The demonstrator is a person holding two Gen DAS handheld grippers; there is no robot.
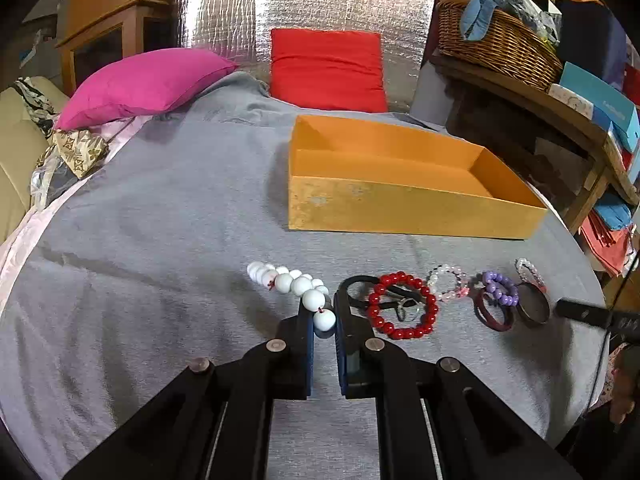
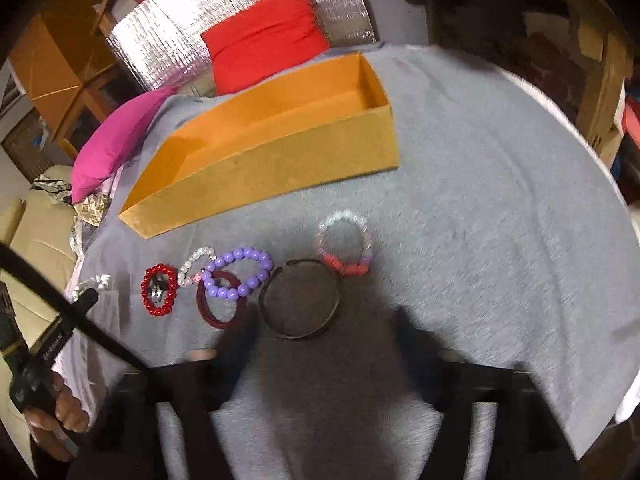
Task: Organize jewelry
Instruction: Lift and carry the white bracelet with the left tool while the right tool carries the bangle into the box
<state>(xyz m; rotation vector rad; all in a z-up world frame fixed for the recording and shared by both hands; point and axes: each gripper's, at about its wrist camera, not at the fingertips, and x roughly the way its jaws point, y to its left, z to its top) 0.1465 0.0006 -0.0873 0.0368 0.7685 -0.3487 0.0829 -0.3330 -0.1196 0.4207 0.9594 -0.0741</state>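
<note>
My left gripper (image 1: 323, 312) is shut on a white bead bracelet (image 1: 298, 286) and holds one end between its pads while the rest trails on the grey cloth. Beside it lie a red bead bracelet (image 1: 402, 308) around a ring (image 1: 408, 312), a clear bead bracelet (image 1: 448, 282), a purple bead bracelet (image 1: 500, 288) and a dark bangle (image 1: 532, 306). The orange box (image 1: 400, 208) stands open behind them. My right gripper (image 2: 328, 316) is blurred, its fingers spread wide above the dark bangle (image 2: 300, 300). A clear-and-pink bracelet (image 2: 344, 244) lies beyond it.
The grey cloth (image 1: 160, 220) covers a round table. A pink cushion (image 1: 148, 80) and a red cushion (image 1: 328, 68) lie at the back. A wicker basket (image 1: 496, 44) sits on wooden shelves at the right. The left gripper shows at the left of the right wrist view (image 2: 84, 300).
</note>
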